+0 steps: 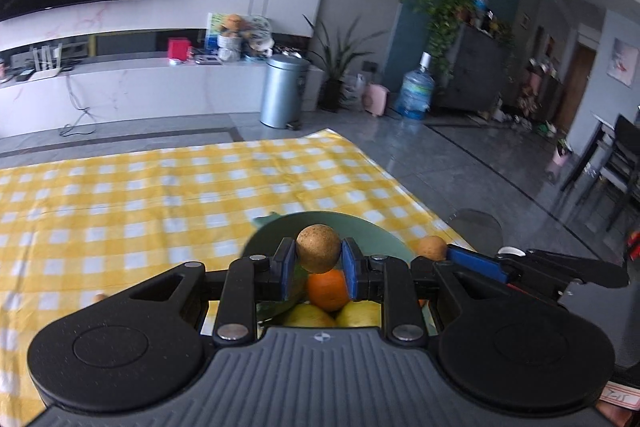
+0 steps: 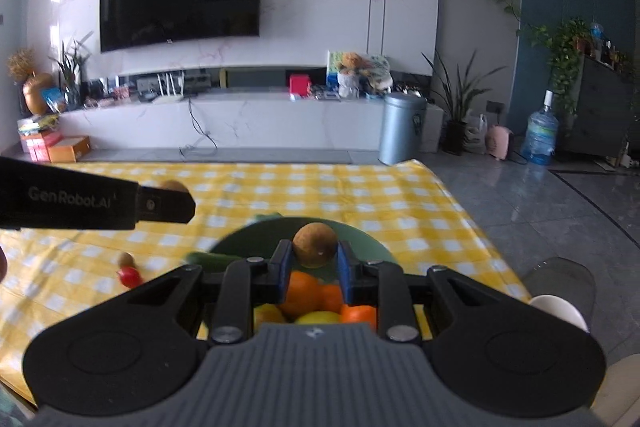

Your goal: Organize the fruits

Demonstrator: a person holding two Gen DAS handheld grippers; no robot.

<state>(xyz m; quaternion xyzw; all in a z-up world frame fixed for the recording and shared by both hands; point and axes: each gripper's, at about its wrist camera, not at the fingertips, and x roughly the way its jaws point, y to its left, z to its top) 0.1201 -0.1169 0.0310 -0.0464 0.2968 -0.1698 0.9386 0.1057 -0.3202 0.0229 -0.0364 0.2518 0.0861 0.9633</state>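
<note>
A small brown round fruit (image 1: 318,254) is being clamped between the pads of the left gripper (image 1: 319,269), and a second brown fruit (image 2: 315,245) is being pinched by the right gripper (image 2: 314,267). Both are being held above the green plate (image 2: 360,243), just ahead of the fingertips, with oranges (image 2: 304,293) and yellow fruits (image 1: 310,315) piled below. The delivery step seems to be in hand; next, lowering over a free spot and releasing gently is being called for.

A matt checked cloth (image 1: 160,187) is spread over the worktop; speckled, rough brown fruits (image 1: 318,248) (image 2: 315,245) are clamped between matt plastic pads (image 1: 350,269).
</note>
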